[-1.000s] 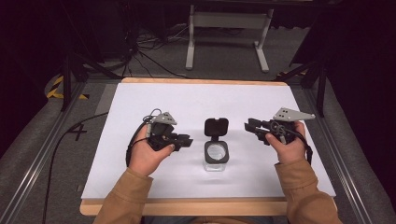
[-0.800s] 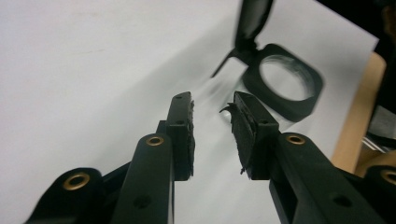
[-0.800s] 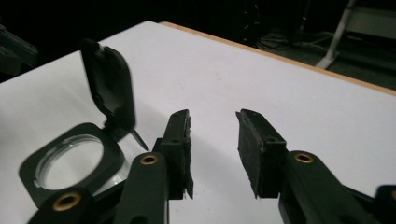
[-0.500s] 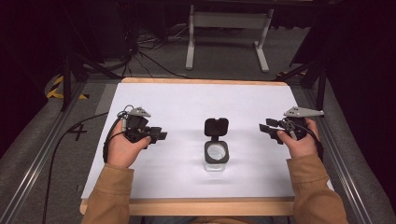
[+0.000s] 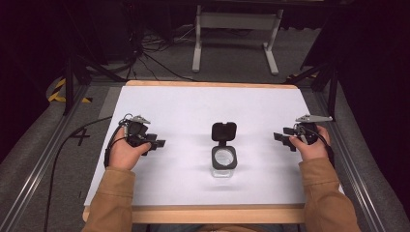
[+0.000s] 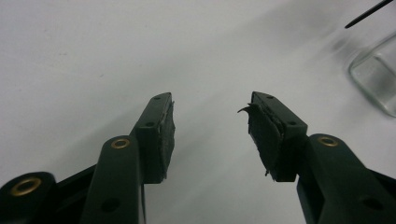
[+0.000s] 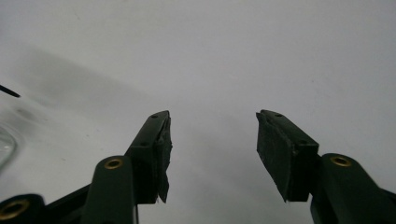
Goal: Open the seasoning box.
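Observation:
A small clear square container (image 5: 224, 158) with a black hinged lid (image 5: 224, 131) flipped open behind it stands at the middle of the white table (image 5: 193, 106). My left gripper (image 5: 159, 143) hovers at the left of the table, well apart from the container, open and holding nothing. My right gripper (image 5: 279, 137) is far to the right, also open and holding nothing. In the left gripper view the jaws stand apart (image 6: 210, 126) and the container's glass corner (image 6: 376, 79) shows at the right edge. The right gripper view has its jaws spread (image 7: 212, 135) over bare white surface.
The table's wooden front edge (image 5: 203, 212) runs along the bottom. Metal rails (image 5: 34, 179) flank both sides. A white stand (image 5: 234, 29) and cables (image 5: 145, 53) lie on the floor beyond the far edge.
Both hands have drawn outward from the container, the left gripper leftward and the right gripper rightward. Both stayed open.

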Action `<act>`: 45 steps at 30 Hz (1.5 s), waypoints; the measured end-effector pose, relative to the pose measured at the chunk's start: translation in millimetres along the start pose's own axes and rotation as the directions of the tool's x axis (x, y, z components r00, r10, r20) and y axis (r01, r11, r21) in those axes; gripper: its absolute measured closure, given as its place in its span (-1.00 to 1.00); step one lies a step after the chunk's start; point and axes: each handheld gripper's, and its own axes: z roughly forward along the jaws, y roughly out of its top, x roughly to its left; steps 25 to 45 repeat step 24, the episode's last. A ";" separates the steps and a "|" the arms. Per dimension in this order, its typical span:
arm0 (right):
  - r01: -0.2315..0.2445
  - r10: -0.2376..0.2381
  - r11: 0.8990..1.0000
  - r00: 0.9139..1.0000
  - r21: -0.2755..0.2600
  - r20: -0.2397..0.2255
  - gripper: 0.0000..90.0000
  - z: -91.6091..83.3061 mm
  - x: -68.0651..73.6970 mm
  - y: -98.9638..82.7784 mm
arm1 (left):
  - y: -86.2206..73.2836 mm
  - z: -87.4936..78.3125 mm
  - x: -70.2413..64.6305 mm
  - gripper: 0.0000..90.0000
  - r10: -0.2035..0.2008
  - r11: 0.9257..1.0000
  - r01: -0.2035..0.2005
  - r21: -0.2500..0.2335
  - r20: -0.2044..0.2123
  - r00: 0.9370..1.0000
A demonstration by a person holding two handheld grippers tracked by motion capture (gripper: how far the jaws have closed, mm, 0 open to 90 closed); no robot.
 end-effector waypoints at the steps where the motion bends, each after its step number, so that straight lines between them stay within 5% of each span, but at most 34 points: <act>1: 0.000 0.000 1.000 1.000 0.000 0.000 0.00 0.0 0.0 0.0 | 0.0 0.0 0.0 0.13 0.000 1.000 0.000 0.000 0.000 1.000; 7: -0.012 0.012 0.999 1.000 0.045 -0.009 -0.01 15.4 -9.4 -11.2 | -7.6 11.5 10.8 0.05 -0.018 0.999 0.018 0.029 -0.005 1.000; 16: 0.034 -0.033 0.996 0.999 0.082 -0.018 -0.03 31.4 -10.6 -20.7 | -13.3 24.1 15.7 -0.02 0.015 0.998 -0.015 0.064 -0.008 1.000; 24: 0.045 -0.043 0.996 0.998 0.072 -0.036 -0.03 29.9 -5.9 -18.2 | -7.0 19.5 8.1 -0.06 0.023 1.000 -0.023 0.012 0.013 1.000; 45: 0.045 -0.043 0.996 0.998 0.072 -0.036 -0.03 29.9 -5.9 -18.2 | -7.0 19.5 8.1 -0.06 0.023 1.000 -0.023 0.012 0.013 1.000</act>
